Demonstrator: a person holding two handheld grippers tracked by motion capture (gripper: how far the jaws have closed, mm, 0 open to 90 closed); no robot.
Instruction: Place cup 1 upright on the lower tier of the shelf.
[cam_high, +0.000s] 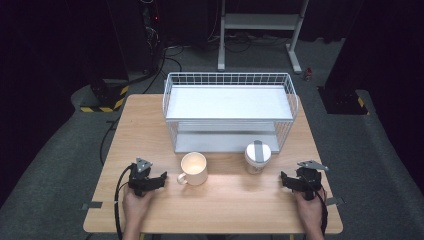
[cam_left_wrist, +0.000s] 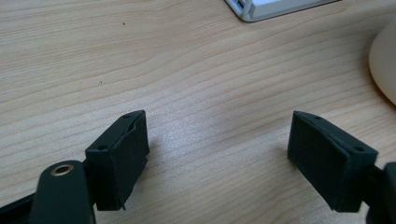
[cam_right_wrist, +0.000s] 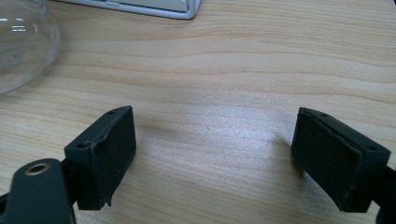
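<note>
A cream mug (cam_high: 193, 168) stands on the wooden table (cam_high: 150, 125) in front of the white wire rack (cam_high: 230, 110), its handle toward the left. A clear cup with a white lid (cam_high: 257, 157) stands to its right. My left gripper (cam_high: 150, 181) rests near the table's front, left of the mug, open with bare wood between its jaws (cam_left_wrist: 217, 149). The mug's edge (cam_left_wrist: 385, 65) shows at the right of the left gripper view. My right gripper (cam_high: 292, 181) sits right of the lidded cup, open (cam_right_wrist: 215, 154) and holding nothing. The clear cup (cam_right_wrist: 23, 42) shows at that view's top left.
The two-level wire rack fills the table's back half; its base corner (cam_left_wrist: 261, 9) shows in the left gripper view and its base edge (cam_right_wrist: 154, 7) in the right gripper view. Behind the table stand a metal frame (cam_high: 260, 30), cables and yellow-black striped blocks (cam_high: 105, 102) on the floor.
</note>
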